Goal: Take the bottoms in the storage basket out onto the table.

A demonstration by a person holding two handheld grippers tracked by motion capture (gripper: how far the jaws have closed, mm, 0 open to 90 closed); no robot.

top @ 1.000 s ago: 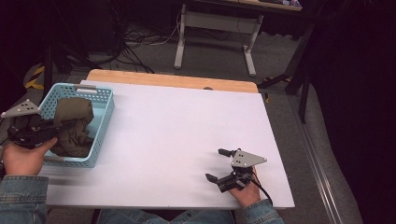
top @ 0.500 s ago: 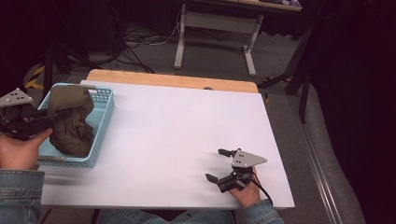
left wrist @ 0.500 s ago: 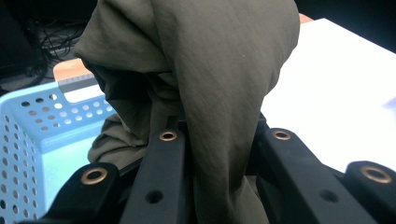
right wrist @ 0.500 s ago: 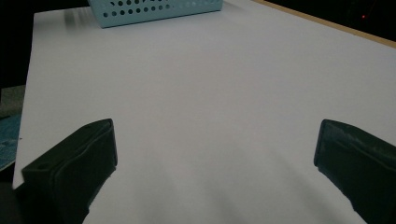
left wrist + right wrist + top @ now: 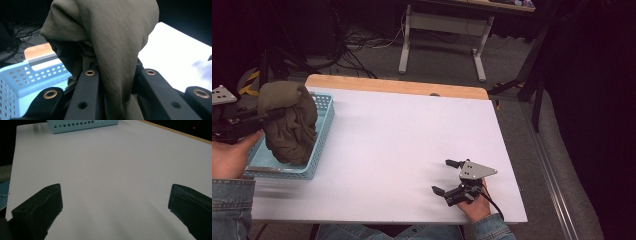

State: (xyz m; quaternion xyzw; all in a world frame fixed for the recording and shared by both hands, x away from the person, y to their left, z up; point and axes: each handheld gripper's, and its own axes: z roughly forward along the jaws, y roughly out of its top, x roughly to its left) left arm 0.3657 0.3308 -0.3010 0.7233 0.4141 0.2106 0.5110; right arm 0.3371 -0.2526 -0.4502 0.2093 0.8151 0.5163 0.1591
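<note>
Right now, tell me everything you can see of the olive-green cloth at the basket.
The olive-green cloth is a soft, matte woven fabric, crumpled into a hanging bundle with deep folds and fine creases. The left hand-held gripper is shut on a fold of it, so its bunched top stands above the light blue basket while its lower end hangs down into the basket at the table's left edge. In the left gripper view the fabric drapes down between the two black jaws. Whether it is a garment cannot be told.

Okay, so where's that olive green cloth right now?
In the high view, the olive green cloth hangs at the far left, clamped in the left gripper, draping into the light blue basket.
</note>
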